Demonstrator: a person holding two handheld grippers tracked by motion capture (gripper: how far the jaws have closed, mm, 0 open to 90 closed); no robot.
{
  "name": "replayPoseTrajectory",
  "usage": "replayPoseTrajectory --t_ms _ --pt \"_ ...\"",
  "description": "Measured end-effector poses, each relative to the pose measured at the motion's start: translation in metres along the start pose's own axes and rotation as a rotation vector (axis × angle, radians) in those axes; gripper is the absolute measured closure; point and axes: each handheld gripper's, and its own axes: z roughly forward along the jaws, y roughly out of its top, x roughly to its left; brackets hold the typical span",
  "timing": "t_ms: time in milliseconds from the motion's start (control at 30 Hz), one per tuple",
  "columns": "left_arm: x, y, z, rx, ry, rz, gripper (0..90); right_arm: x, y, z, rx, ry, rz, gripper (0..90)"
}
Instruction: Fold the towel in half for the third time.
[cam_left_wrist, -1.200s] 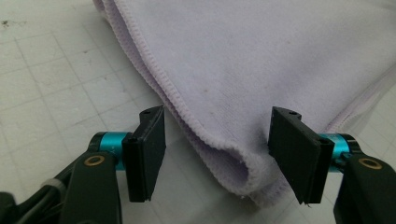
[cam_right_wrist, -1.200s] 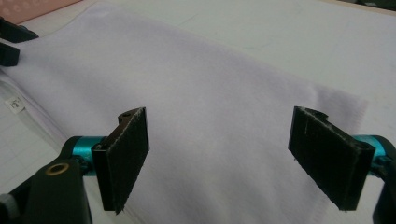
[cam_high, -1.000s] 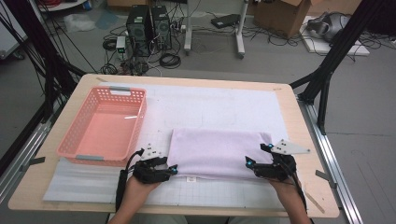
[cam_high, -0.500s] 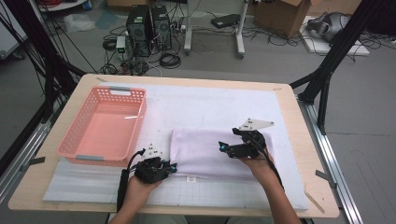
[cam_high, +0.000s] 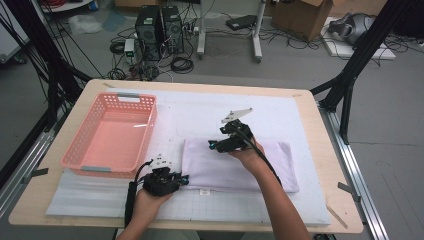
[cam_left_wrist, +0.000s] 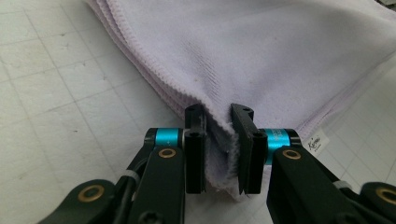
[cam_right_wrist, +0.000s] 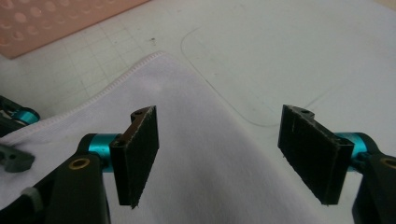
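Towel (cam_left_wrist: 261, 51) corner hidden between fingers (cam_left_wrist: 195, 149)

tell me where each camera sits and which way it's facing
High view: above the person's side of the table, looking forward and down; both forearms and both grippers show.
Left gripper view: rides on the left gripper, looking along its fingers, shut on the edge of the folded towel.
Right gripper view: rides on the right gripper, looking over the towel's far corner toward the pink basket; its fingers are open and have just been closing, with nothing pinched.
Shared: all three show the towel and white mat.
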Motion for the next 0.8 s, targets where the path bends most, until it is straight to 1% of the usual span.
replayPoseTrajectory --t_ms 133,200,300,333,367,400,433,467,600,667,700,733,800 --pt "0.001 0.000 0.000 0.002 -0.004 0.000 75.7 0.000 0.010 0.018 0.045 0.015 -0.019 30.8" --pt "0.001 0.000 0.000 -0.001 -0.005 -0.004 75.6 0.000 0.015 0.027 0.066 0.020 -0.020 31.0" --pt "0.001 0.000 -0.001 0.001 -0.011 -0.010 75.6 0.002 0.021 0.039 0.101 0.025 -0.037 32.2" --pt "0.002 0.000 -0.001 0.001 -0.011 -0.011 75.6 0.003 0.023 0.043 0.102 0.030 -0.043 33.0" --pt "0.002 0.000 -0.001 0.000 -0.012 -0.012 75.6 0.003 0.023 0.047 0.108 0.031 -0.039 32.9" --pt "0.001 0.000 -0.001 0.000 -0.013 -0.015 75.6 0.004 0.024 0.051 0.128 0.035 -0.040 32.8" --pt "0.002 0.000 -0.001 0.002 -0.014 -0.012 75.6 0.005 0.025 0.056 0.137 0.037 -0.056 32.8" --pt "0.002 0.000 -0.001 0.002 -0.015 -0.014 75.6 0.006 0.026 0.060 0.150 0.040 -0.056 32.8" --pt "0.003 0.000 -0.001 0.002 -0.019 -0.019 75.8 0.011 0.028 0.073 0.178 0.030 -0.082 32.8" --pt "0.003 0.000 -0.001 0.005 -0.021 -0.022 75.9 0.011 0.028 0.078 0.196 0.032 -0.093 34.9" --pt "0.003 0.000 -0.002 0.006 -0.022 -0.023 76.0 0.012 0.027 0.080 0.200 0.037 -0.087 36.4" --pt "0.004 0.000 -0.002 0.007 -0.025 -0.025 76.0 0.011 0.027 0.081 0.203 0.046 -0.083 39.2" --pt "0.004 0.000 -0.002 0.007 -0.026 -0.027 76.1 0.011 0.028 0.081 0.205 0.072 -0.092 46.8"
